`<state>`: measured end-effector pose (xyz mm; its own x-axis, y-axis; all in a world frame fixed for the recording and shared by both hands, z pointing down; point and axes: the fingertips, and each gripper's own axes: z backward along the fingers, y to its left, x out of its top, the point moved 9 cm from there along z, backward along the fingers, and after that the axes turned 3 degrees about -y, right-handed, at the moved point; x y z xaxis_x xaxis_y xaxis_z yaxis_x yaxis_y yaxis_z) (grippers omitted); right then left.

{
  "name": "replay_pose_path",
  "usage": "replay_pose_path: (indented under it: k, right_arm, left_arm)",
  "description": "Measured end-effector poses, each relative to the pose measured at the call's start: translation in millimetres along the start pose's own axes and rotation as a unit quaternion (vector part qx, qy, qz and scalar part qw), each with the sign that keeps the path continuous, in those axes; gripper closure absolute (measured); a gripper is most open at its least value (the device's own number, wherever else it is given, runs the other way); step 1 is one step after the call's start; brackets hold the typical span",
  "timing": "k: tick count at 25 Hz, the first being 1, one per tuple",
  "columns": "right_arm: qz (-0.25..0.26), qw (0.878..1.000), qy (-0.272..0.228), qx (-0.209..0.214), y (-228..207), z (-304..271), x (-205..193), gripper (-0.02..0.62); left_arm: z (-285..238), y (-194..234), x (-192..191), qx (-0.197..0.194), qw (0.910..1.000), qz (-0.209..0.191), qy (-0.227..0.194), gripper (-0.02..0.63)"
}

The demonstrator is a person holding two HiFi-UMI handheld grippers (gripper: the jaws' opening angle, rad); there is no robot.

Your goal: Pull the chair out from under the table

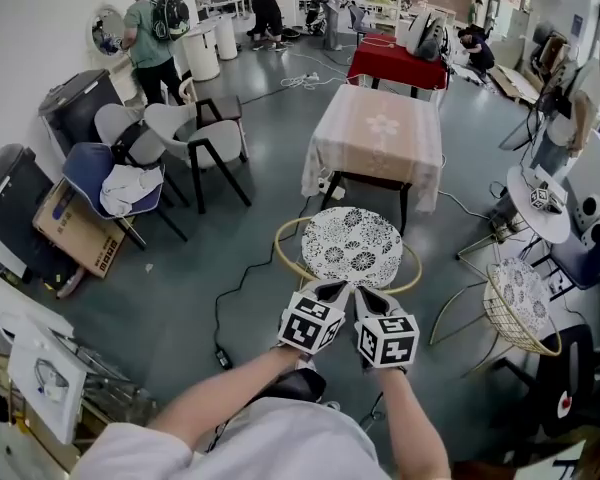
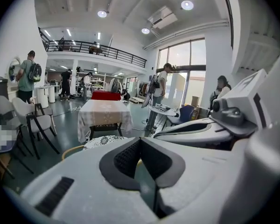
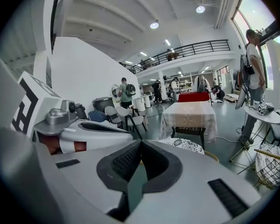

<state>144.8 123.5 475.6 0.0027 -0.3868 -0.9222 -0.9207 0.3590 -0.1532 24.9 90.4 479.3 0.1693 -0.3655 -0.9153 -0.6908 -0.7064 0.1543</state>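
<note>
Your left gripper [image 1: 325,290] and right gripper [image 1: 368,296] appear clenched on the chair [image 1: 352,246] at its 6 o'clock edge; chair stands at 6 o'clock of the table [image 1: 375,133]; grip taken; next, pull evenly toward yourself.

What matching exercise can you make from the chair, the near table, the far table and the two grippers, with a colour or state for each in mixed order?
Things:
1. chair
2. near table
3. far table
4. left gripper and right gripper

Descriptions:
A. red cloth
B. jaws shut on the chair's rim
C. black-and-white patterned seat
D. pale cloth

Pairs: 1-C, 2-D, 3-A, 4-B.
</note>
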Motion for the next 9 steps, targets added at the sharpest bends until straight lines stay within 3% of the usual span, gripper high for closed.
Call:
replay_pose_path:
  k: [9]
  right_arm:
    - [0.006, 1.0, 0.005, 0.001, -2.3, -3.1, 0.6, 0.594]
  left_arm:
    - [-6.2, 0.4, -1.5, 0.001, 1.0, 0.0, 0.008, 0.6]
